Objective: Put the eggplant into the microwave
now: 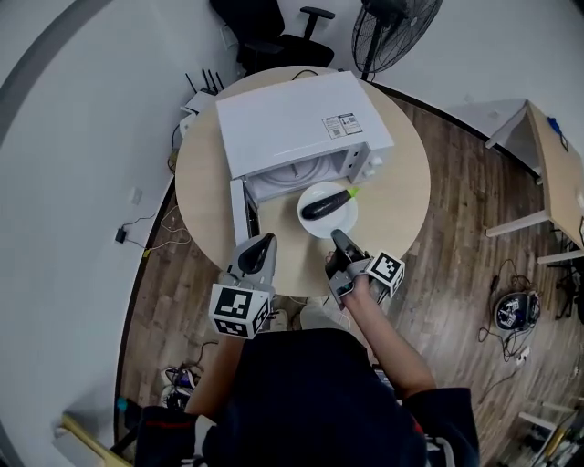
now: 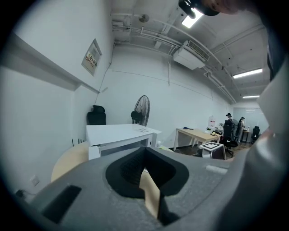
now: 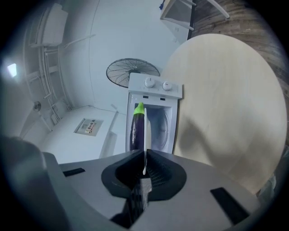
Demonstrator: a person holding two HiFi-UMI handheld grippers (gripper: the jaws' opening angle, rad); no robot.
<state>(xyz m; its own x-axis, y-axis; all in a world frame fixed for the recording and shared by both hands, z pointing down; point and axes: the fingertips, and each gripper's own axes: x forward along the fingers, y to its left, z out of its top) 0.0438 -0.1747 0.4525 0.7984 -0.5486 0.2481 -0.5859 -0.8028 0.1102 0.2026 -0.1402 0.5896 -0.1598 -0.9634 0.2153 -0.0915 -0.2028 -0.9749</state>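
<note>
Right gripper [image 1: 338,237] is clamped on the near rim of the white plate [image 1: 341,219], and its own view shows that rim [image 3: 144,135] as a thin white line pinched between the jaws. The eggplant [image 1: 324,204] lies across the plate, dark purple, with its green stem end pointing right toward the control panel. The plate sits just in front of the microwave [image 1: 292,119], its far rim right at the open mouth [image 1: 306,171]. Whether it rests on the table [image 1: 401,182] or is lifted, I cannot tell. In the right gripper view the eggplant [image 3: 137,126] lines up with the cavity behind it, and nothing stands between. The door [image 1: 241,212] hangs wide open on the left of the opening, edge-on to the head camera. The left gripper [image 1: 265,242] sits just beside the door's free edge with its jaws drawn together and nothing in them. There is bare tabletop on the right of the plate and a narrow strip of it in front, out to the table's round edge. The two knobs [image 3: 156,84] mark the panel side of the opening. Behind the table stand a fan [image 1: 392,27] and a black office chair [image 1: 274,32]. A light wooden desk [image 1: 557,155] is well apart on the right, and cables [image 1: 137,228] trail on the floor at the left.
</note>
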